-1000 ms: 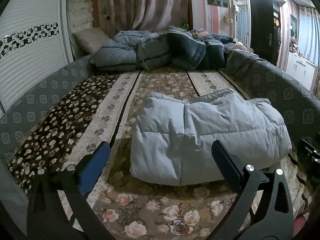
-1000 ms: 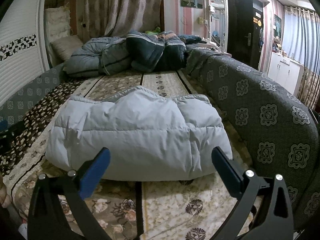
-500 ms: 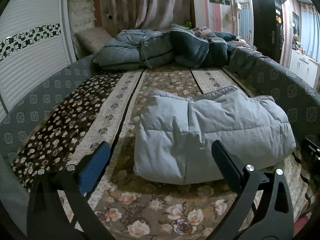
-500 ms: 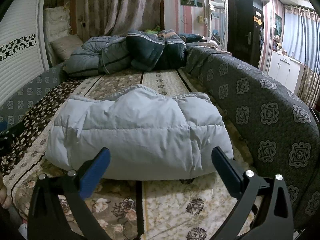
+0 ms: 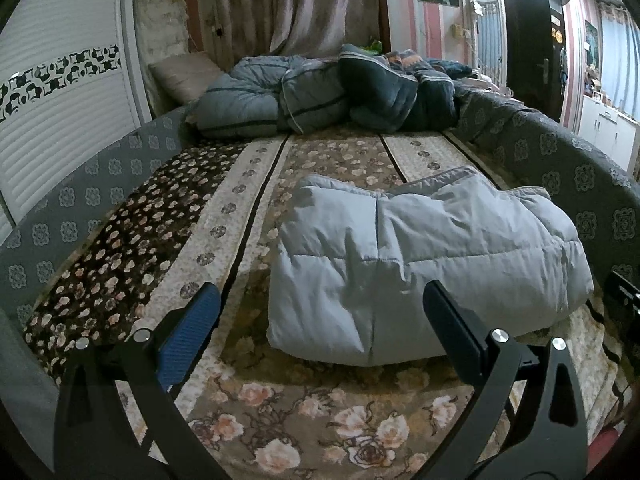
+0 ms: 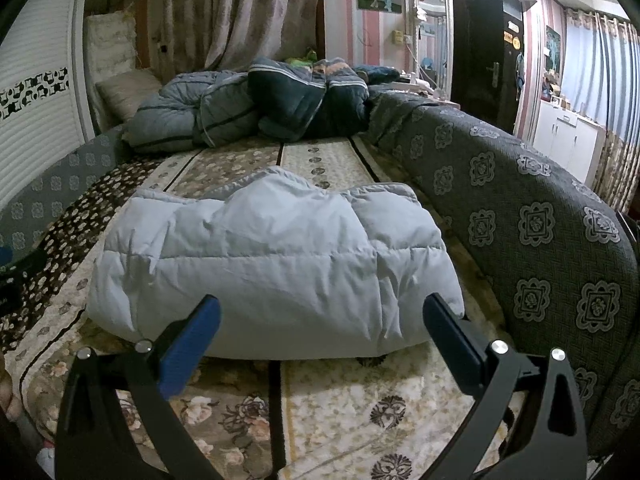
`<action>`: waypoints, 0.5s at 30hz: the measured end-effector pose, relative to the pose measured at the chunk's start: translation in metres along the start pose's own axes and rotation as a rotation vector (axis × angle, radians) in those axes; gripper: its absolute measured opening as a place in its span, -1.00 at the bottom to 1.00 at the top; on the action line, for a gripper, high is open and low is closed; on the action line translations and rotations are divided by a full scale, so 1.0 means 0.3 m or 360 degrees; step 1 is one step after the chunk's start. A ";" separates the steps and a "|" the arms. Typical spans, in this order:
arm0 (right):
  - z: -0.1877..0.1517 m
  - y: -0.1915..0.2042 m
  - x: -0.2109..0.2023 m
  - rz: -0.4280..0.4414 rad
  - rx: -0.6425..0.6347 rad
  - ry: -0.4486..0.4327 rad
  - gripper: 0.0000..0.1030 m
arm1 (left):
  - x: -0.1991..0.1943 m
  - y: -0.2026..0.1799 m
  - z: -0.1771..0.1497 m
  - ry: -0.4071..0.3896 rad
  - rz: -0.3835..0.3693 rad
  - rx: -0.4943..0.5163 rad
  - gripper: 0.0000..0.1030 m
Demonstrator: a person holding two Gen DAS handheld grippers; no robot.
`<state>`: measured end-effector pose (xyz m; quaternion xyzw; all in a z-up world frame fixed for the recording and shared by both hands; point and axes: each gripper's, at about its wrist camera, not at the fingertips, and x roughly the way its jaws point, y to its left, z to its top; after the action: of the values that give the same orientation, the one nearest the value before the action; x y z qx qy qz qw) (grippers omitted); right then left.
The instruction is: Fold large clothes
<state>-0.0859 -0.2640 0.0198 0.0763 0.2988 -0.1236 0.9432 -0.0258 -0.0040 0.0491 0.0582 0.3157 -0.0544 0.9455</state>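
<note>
A pale grey puffy down jacket (image 5: 424, 264) lies folded into a thick rectangular bundle on the floral bed cover (image 5: 304, 412). It also shows in the right wrist view (image 6: 276, 268). My left gripper (image 5: 320, 308) is open and empty, held just short of the bundle's near left edge. My right gripper (image 6: 320, 312) is open and empty, held just in front of the bundle's near edge. Neither gripper touches the jacket.
Rumpled blue-grey quilts (image 5: 320, 96) and a pillow (image 5: 184, 76) are piled at the far end of the bed. A dark patterned padded rail (image 6: 540, 232) runs along the right side, another (image 5: 80, 200) along the left. A white wardrobe (image 5: 52, 108) stands left.
Both grippers have drawn back slightly from the folded jacket and stayed open. The jacket has not moved.
</note>
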 end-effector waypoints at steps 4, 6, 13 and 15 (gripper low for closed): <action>0.003 -0.002 0.002 0.0002 0.0000 0.0003 0.96 | 0.003 -0.003 -0.003 -0.0002 0.0007 0.0009 0.94; 0.005 -0.004 0.002 0.0003 -0.0001 0.0000 0.96 | 0.002 -0.007 -0.004 -0.0004 0.0010 0.0010 0.94; -0.001 -0.004 0.008 -0.0001 -0.0001 0.0009 0.96 | 0.001 -0.015 -0.010 0.0009 0.0008 0.0017 0.94; -0.004 -0.004 0.008 -0.0002 -0.0002 0.0007 0.96 | -0.002 -0.016 -0.011 0.0000 0.0012 0.0020 0.94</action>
<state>-0.0851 -0.2654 0.0173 0.0758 0.3011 -0.1239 0.9425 -0.0290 -0.0082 0.0466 0.0653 0.3153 -0.0528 0.9453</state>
